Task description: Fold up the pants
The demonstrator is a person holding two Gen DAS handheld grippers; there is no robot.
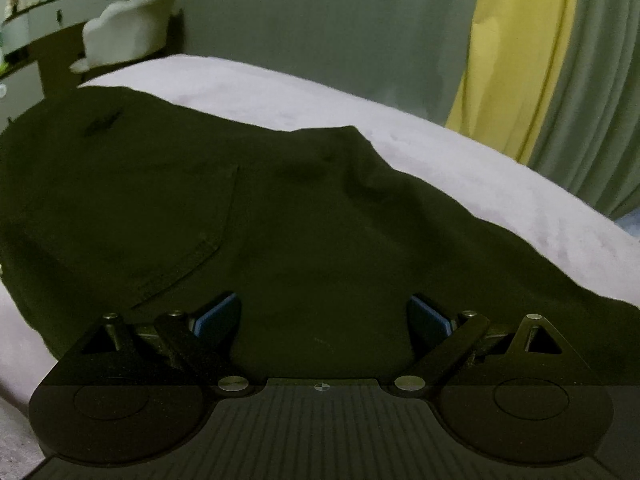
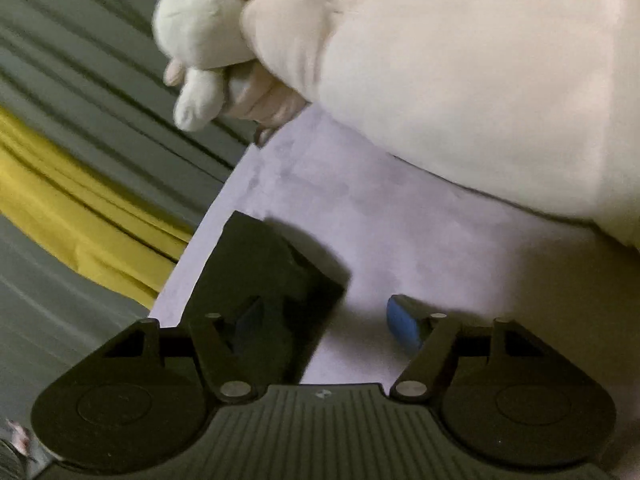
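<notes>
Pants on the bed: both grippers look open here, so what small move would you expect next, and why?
Probably a re-grasp: the left gripper dips and closes on the near edge of the dark pants to begin another fold. Its jaws stand wide apart with cloth lying flat between them, unpinched. The right gripper is open too, over a pants corner on the lilac bed cover, holding nothing.

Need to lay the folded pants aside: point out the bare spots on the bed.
Free: the pale bedcover strip between the dark pants and the curtains; in the right wrist view, the patch between pants corner and gloved hand. Crowded: under the pants.
</notes>
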